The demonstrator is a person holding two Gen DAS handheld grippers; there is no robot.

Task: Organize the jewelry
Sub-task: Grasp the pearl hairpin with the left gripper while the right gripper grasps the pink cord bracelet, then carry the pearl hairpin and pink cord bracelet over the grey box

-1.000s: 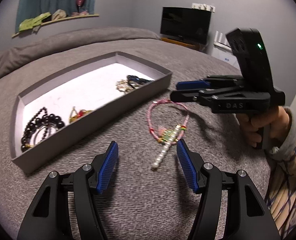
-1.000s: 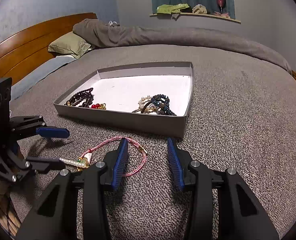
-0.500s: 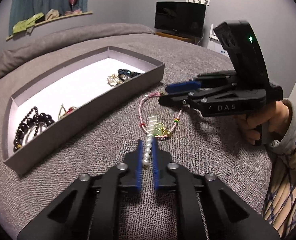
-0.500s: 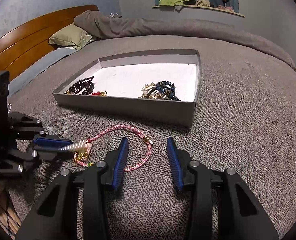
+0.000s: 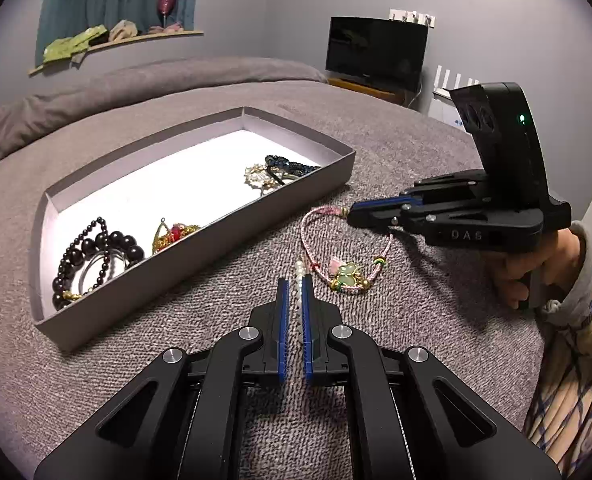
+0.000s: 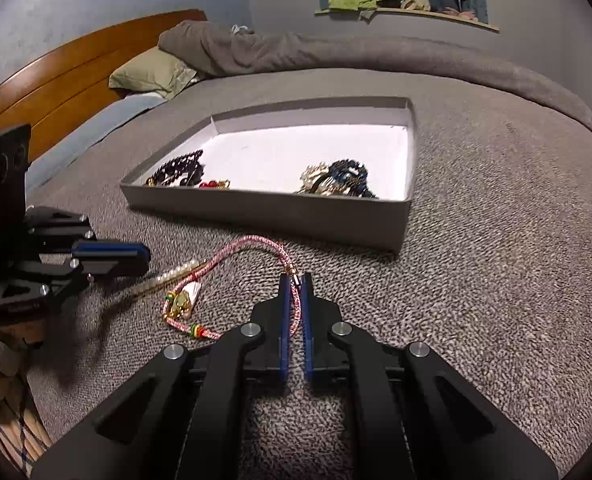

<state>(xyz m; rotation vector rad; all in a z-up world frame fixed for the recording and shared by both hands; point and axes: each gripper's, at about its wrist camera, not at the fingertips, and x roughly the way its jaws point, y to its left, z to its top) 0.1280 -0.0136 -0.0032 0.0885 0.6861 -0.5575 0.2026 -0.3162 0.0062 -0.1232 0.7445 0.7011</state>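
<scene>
Grey bed (image 5: 376, 128); cardboard tray (image 5: 200, 236) beyond both grippers. Left gripper (image 5: 295, 288) jaws clenched on pearl strand (image 5: 298, 280), axis pointing trayward; right gripper (image 6: 295, 284) jaws just closed, grasping pink cord bracelet (image 6: 256, 244), nearer tray

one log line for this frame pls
left gripper: shut on white pearl strand | right gripper: shut on pink braided cord bracelet | both on bed

Black claw (image 5: 294, 292) with blue pads, silver screws, faint "DAS" lettering, green light, perhaps plaid sleeve (image 5: 576, 360)
</scene>
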